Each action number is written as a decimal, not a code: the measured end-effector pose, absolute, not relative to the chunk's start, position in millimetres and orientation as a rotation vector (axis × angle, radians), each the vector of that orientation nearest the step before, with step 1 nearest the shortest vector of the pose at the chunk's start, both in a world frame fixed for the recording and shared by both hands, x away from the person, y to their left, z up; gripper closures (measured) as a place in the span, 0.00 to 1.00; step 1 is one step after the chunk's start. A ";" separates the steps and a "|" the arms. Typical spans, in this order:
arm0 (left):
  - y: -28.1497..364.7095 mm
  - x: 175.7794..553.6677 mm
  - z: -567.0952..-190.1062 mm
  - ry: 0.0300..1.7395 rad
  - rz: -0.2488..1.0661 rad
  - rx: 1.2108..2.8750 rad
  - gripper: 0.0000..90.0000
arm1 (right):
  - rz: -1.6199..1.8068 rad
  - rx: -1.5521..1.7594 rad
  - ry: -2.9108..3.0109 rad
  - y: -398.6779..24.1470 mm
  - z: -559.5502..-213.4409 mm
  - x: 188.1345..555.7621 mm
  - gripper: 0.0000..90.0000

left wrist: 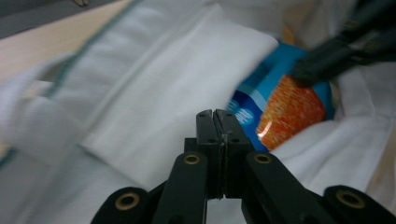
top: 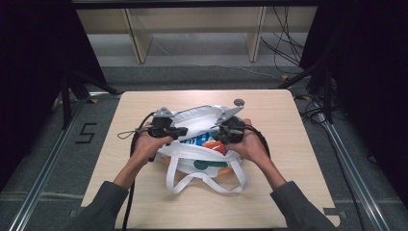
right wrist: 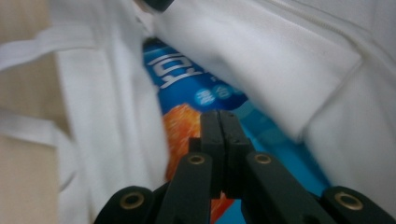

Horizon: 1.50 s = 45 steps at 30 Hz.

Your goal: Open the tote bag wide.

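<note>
While a white tote bag [top: 202, 144] lies mid-desk [top: 288, 192], the left gripper [top: 180, 131] rests jaws closed at its left rim, a blue-and-orange packet [top: 207, 143] shows inside, and the right gripper [top: 217, 134], jaws also closed, touches the packet.

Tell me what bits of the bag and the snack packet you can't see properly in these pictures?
- Blue and orange packet: mostly hidden by the white bag in the high view; its lettering is too small to read.
- Packet lettering, right gripper view: blurred and cut by the bag's fold.
- Left gripper and right gripper: jaws together, but whether they pinch fabric cannot be told.
- Round grey thing: too small to identify.
</note>
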<state>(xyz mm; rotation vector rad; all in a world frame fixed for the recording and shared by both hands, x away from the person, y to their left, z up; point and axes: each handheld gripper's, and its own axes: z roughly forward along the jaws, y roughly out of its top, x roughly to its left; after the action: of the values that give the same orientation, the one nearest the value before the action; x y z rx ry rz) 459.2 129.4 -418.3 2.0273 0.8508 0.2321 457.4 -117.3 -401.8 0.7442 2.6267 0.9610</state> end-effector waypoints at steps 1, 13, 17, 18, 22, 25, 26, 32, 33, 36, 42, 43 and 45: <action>127.0 457.0 -421.0 0.829 0.222 2.082 0.98 | 0.930 0.741 2.621 -110.0 -404.8 464.2 1.00; 129.6 406.6 -467.5 0.740 0.087 2.233 1.00 | 0.596 0.964 2.490 -73.2 -433.9 551.3 1.00; 129.4 406.2 -464.0 0.710 0.102 2.254 1.00 | 0.562 1.071 2.500 -76.5 -443.8 562.2 1.00; 129.4 406.6 -462.5 0.711 0.108 2.257 1.00 | 0.585 1.065 2.504 -79.1 -440.7 562.7 1.00; 132.6 411.1 -450.6 0.710 0.140 2.238 0.98 | 0.759 1.007 2.476 -92.2 -414.8 547.2 1.00; 134.7 420.7 -437.6 0.743 0.169 2.180 0.98 | 0.856 0.957 2.497 -105.6 -396.9 528.6 1.00; 134.9 426.5 -431.4 0.767 0.180 2.155 0.98 | 0.856 0.957 2.497 -105.6 -396.9 528.6 1.00; 141.4 475.5 -410.8 0.880 0.269 2.113 0.98 | 0.787 0.820 2.618 -134.7 -402.5 480.9 1.00; 141.4 475.5 -410.8 0.880 0.269 2.113 0.98 | 0.784 0.810 2.634 -139.8 -407.7 477.0 1.00; 148.7 499.7 -427.0 0.977 0.304 2.203 0.99 | 0.763 0.807 2.656 -160.6 -410.3 461.7 1.00; 169.6 512.9 -445.5 1.083 0.262 2.151 1.00 | 0.845 0.892 2.692 -193.0 -444.2 430.7 1.00; 166.2 510.5 -445.0 1.077 0.293 2.168 1.00 | 0.862 0.903 2.683 -195.9 -448.8 428.3 1.00; 161.1 506.7 -440.7 1.049 0.340 2.221 0.99 | 0.877 0.898 2.659 -194.2 -452.3 427.2 1.00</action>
<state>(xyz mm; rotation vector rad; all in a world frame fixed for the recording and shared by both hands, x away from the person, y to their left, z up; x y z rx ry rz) 506.7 161.1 -440.7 2.2206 1.0492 0.3404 427.2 -194.2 -452.3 0.8976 2.6588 0.8770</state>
